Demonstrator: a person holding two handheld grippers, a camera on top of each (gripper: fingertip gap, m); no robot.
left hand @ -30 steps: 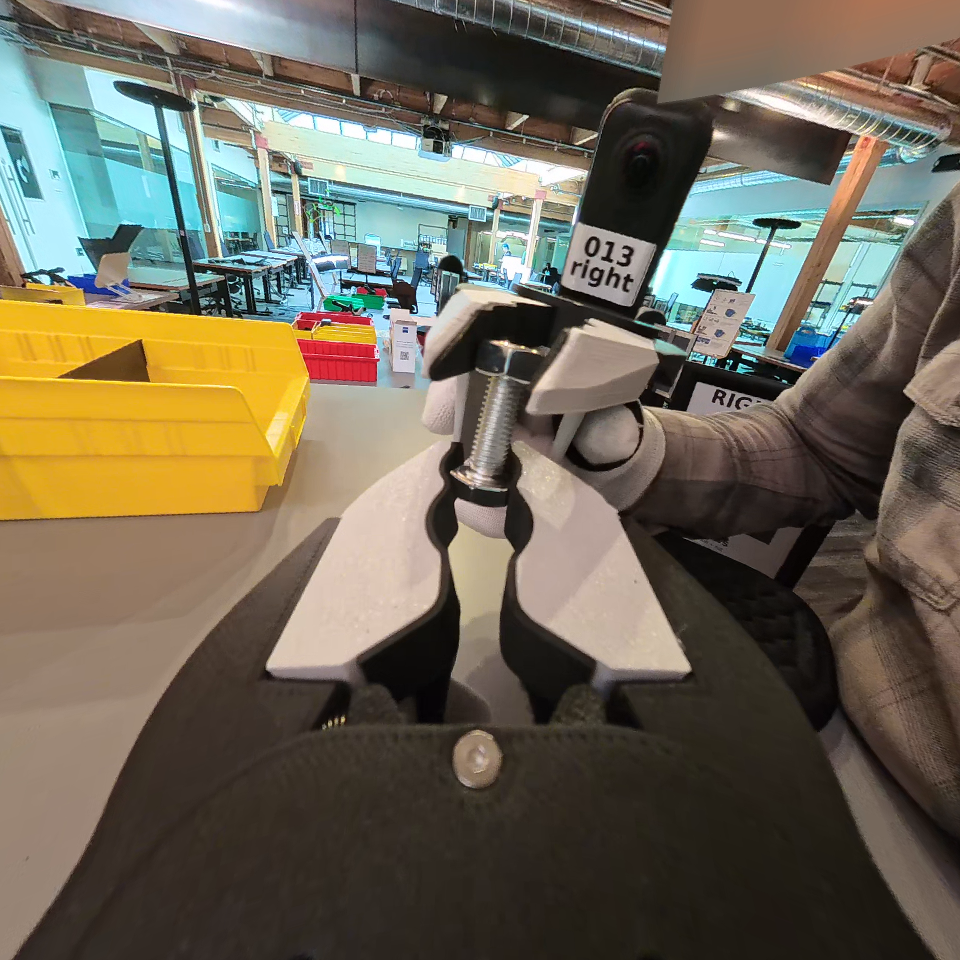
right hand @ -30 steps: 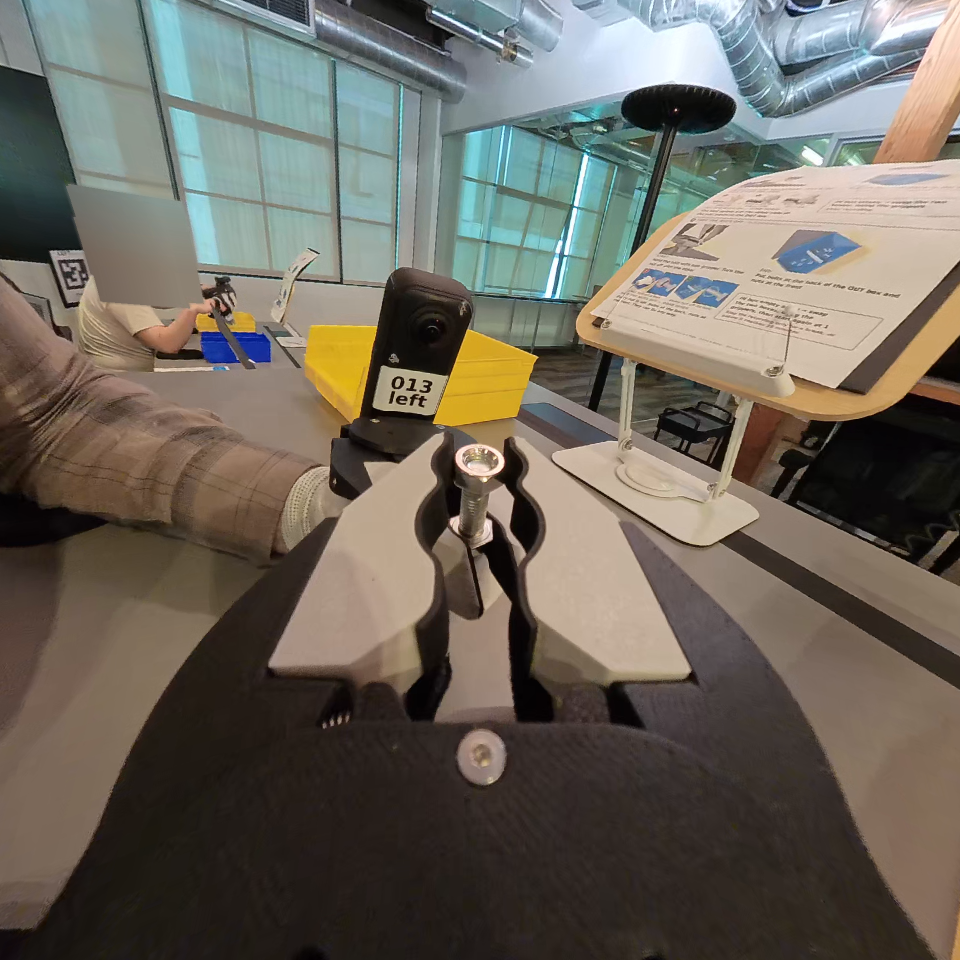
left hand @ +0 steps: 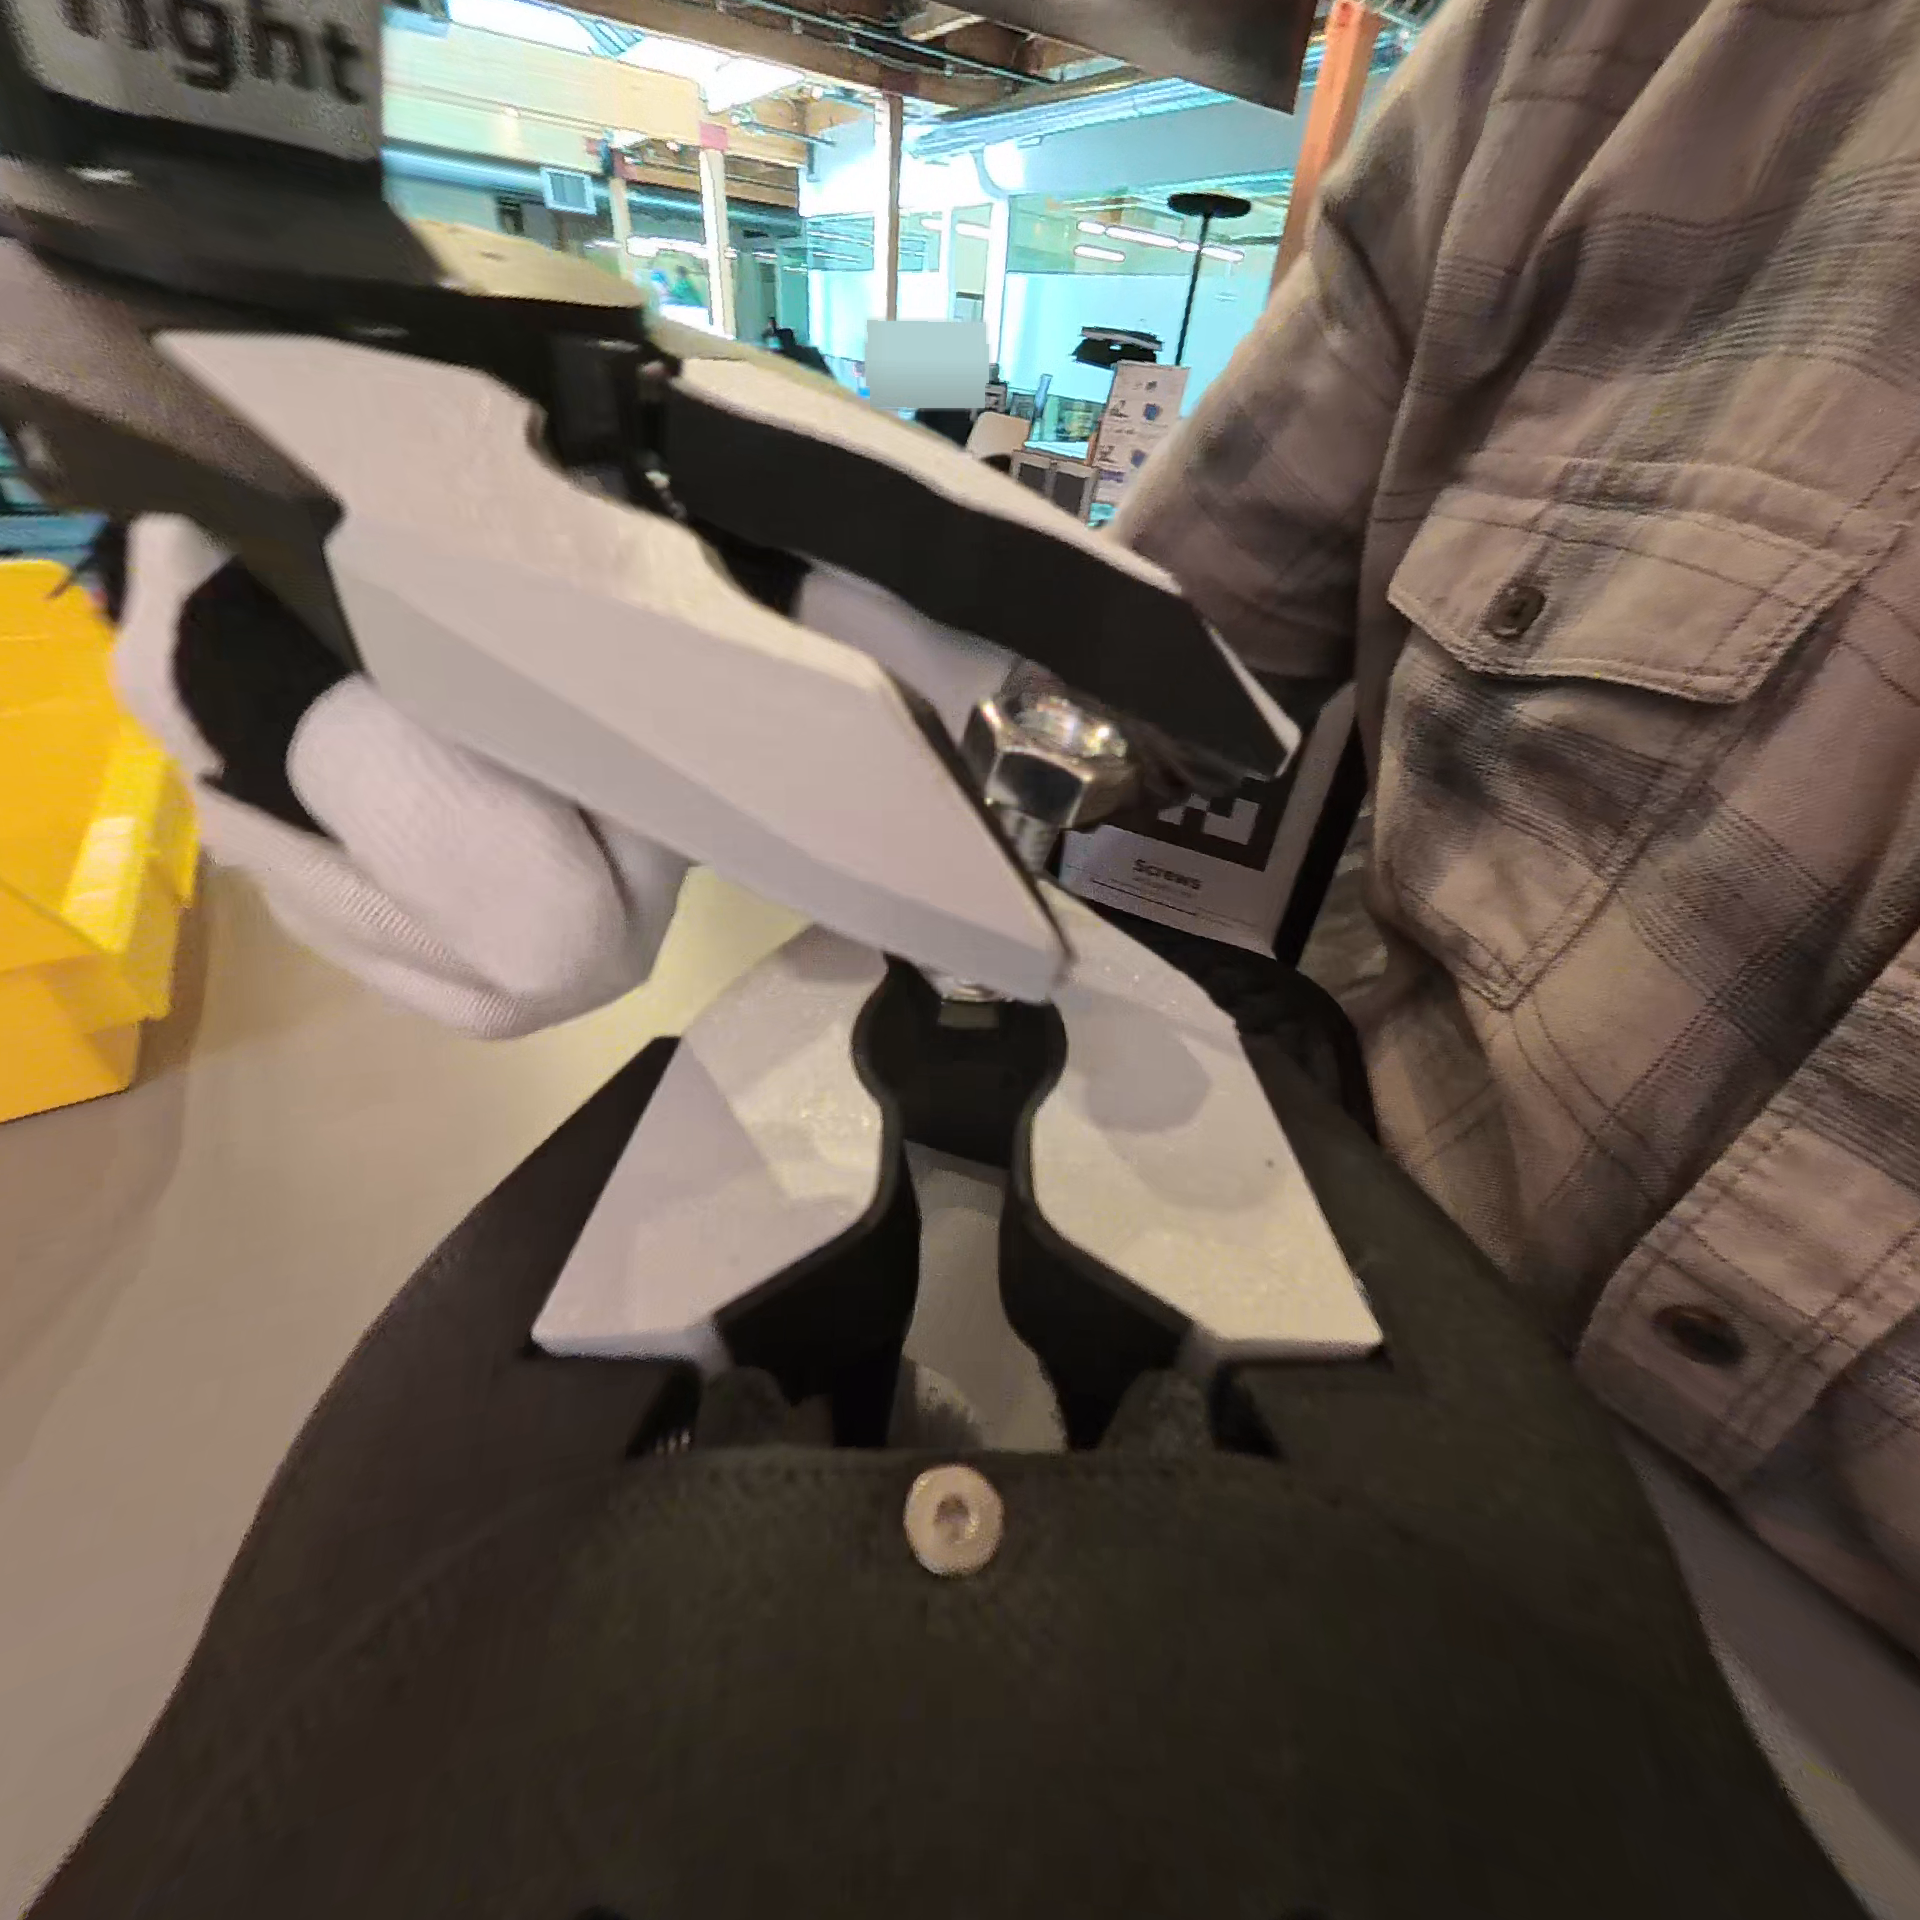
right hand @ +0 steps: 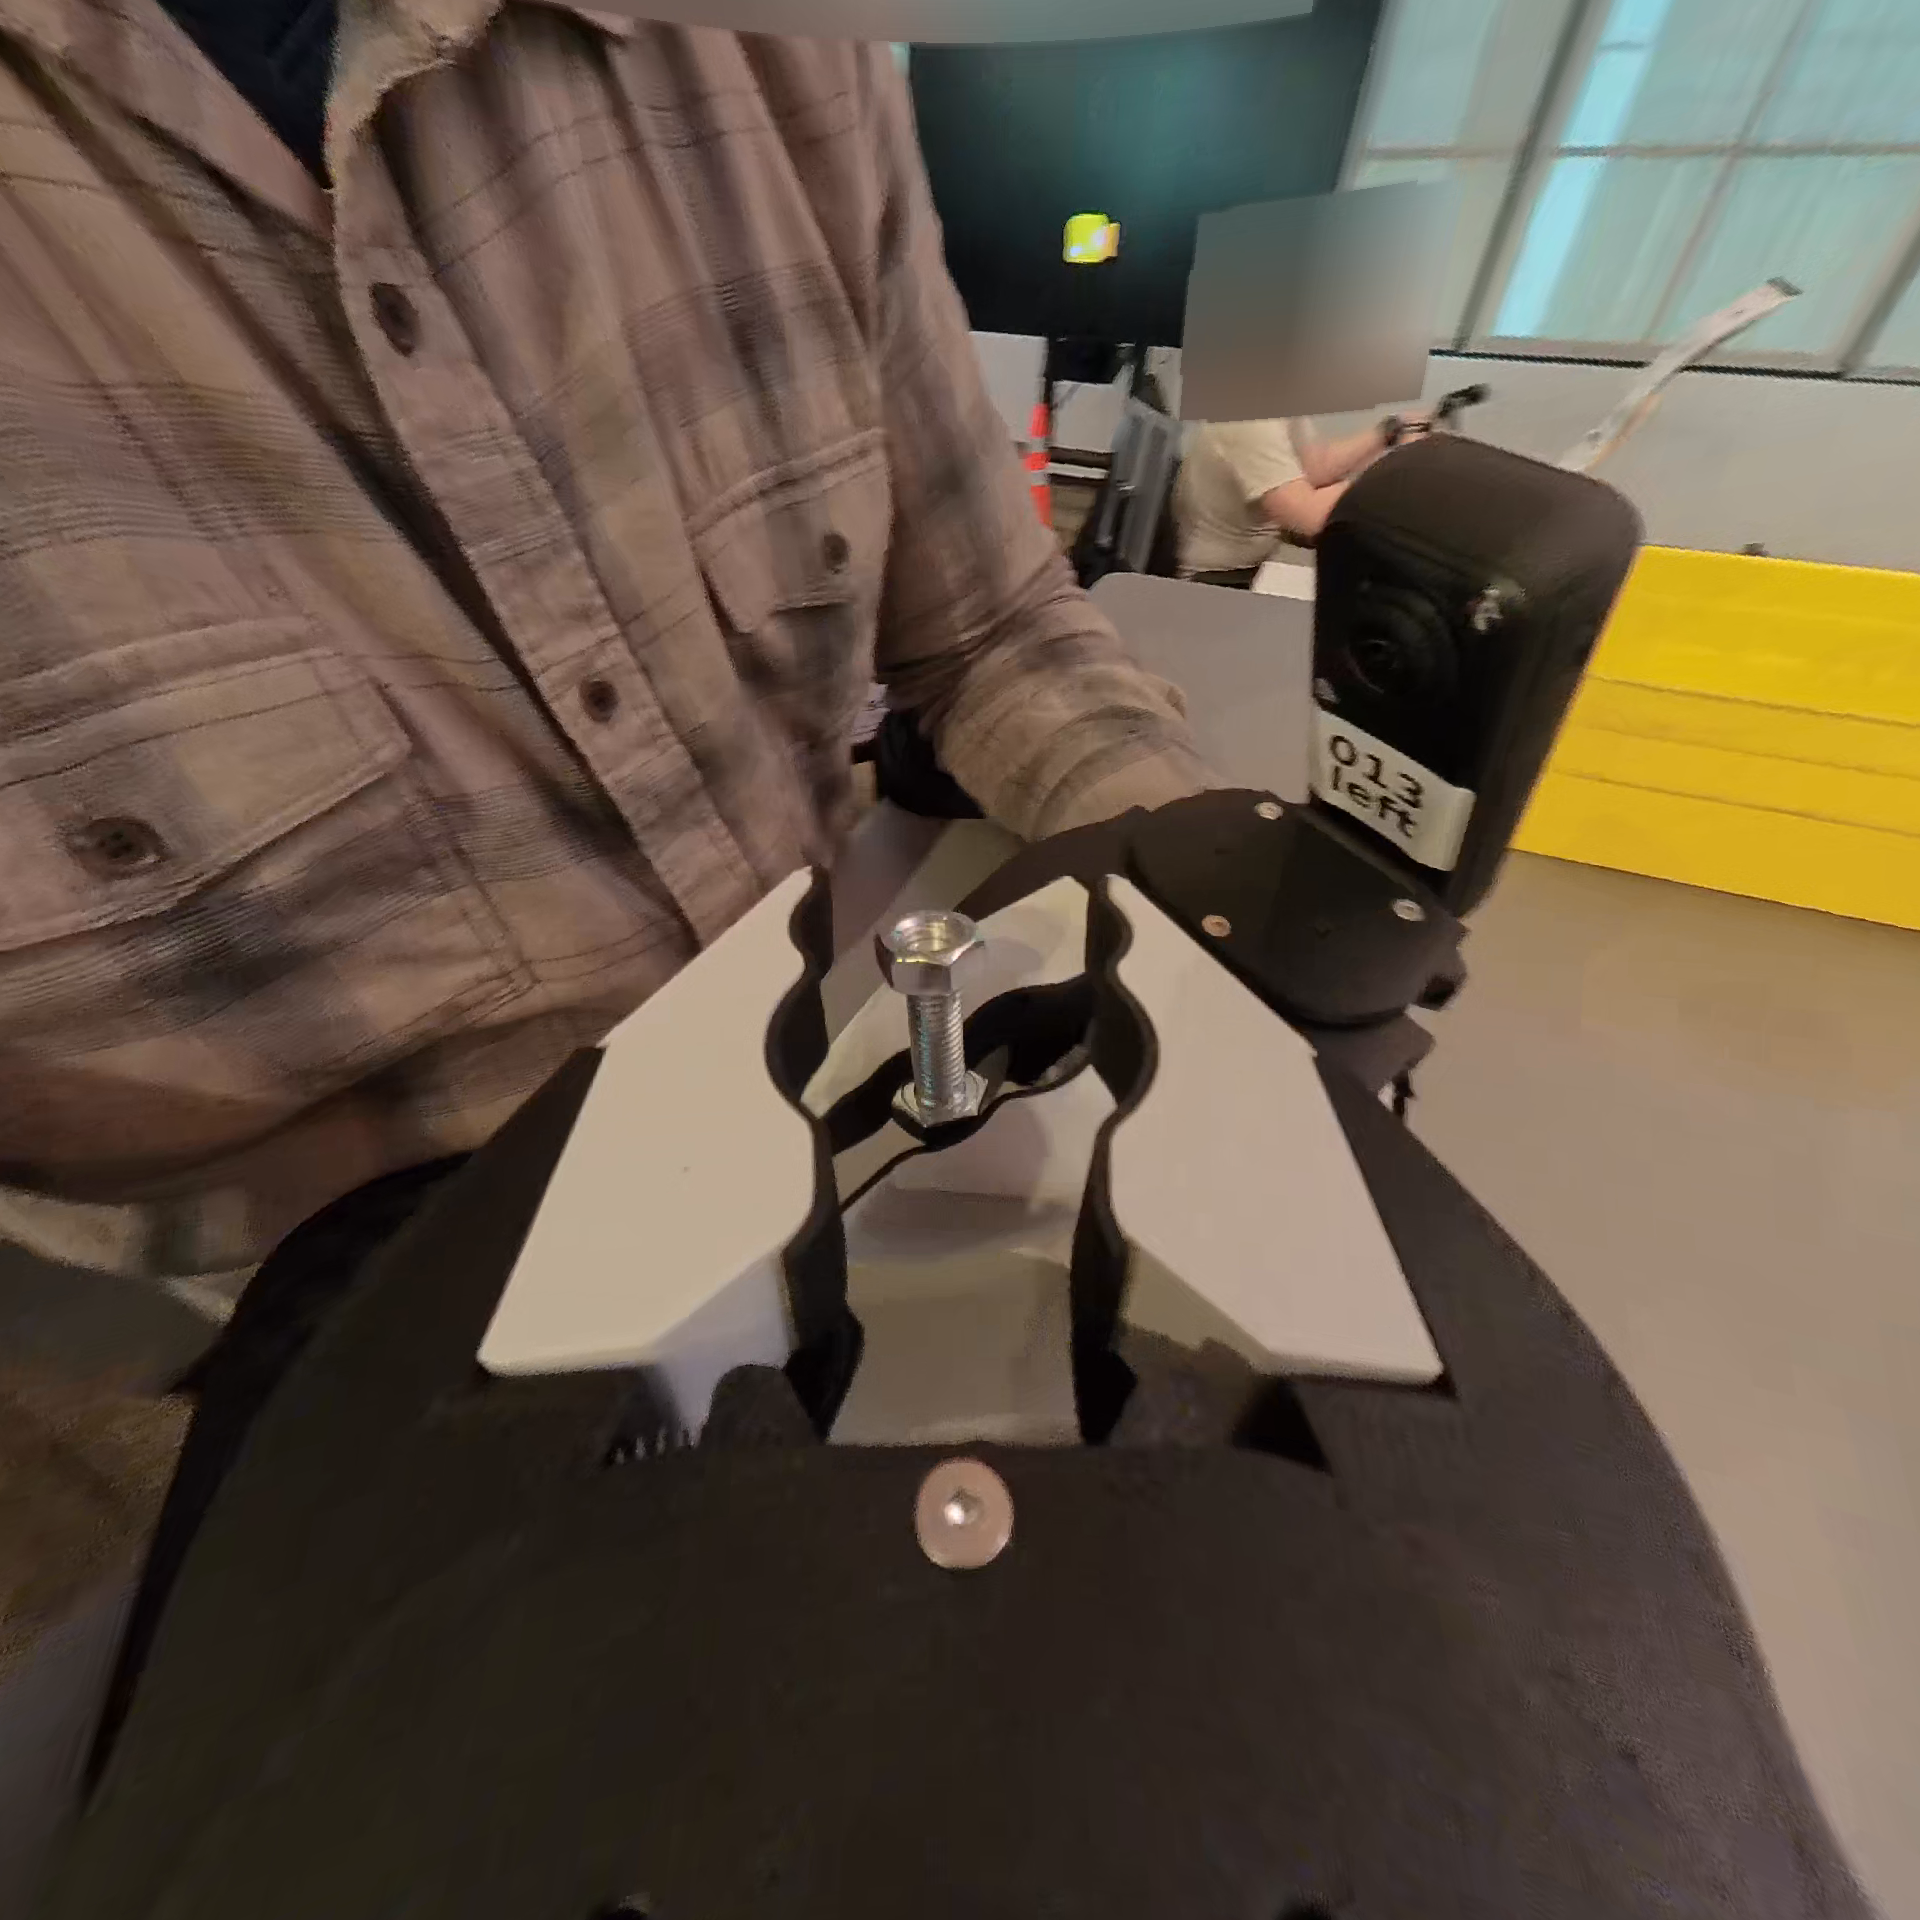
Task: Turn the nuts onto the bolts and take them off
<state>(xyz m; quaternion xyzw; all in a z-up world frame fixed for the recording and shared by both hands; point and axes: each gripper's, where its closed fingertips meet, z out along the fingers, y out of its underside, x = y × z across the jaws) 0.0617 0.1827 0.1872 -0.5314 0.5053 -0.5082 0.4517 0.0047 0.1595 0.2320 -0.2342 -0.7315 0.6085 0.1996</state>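
Note:
A silver bolt (right hand: 932, 1023) stands upright, threaded into a hex nut (right hand: 940, 1101). My left gripper (left hand: 966, 1003) is shut on the nut (left hand: 964, 1000), which the right gripper's grey finger (left hand: 675, 707) half hides in the left wrist view. The left gripper also shows in the right wrist view (right hand: 940, 1117), under the bolt. My right gripper (right hand: 956, 904) is open. Its two fingers stand on either side of the bolt head (right hand: 928, 948) with a gap on both sides. In the left wrist view the bolt head (left hand: 1044, 758) sits between them.
The person's plaid shirt (left hand: 1610, 727) is close behind both grippers. A yellow bin (left hand: 73, 831) stands on the grey table (left hand: 260, 1195) at the left and also shows in the right wrist view (right hand: 1745, 748). A white sign (left hand: 1174, 878) stands behind the bolt. Left tips to right tips: about 7 cm.
The right gripper was shut on the bolt head and has opened around it. Both grippers have swung toward the person's body. The left gripper still holds the nut.

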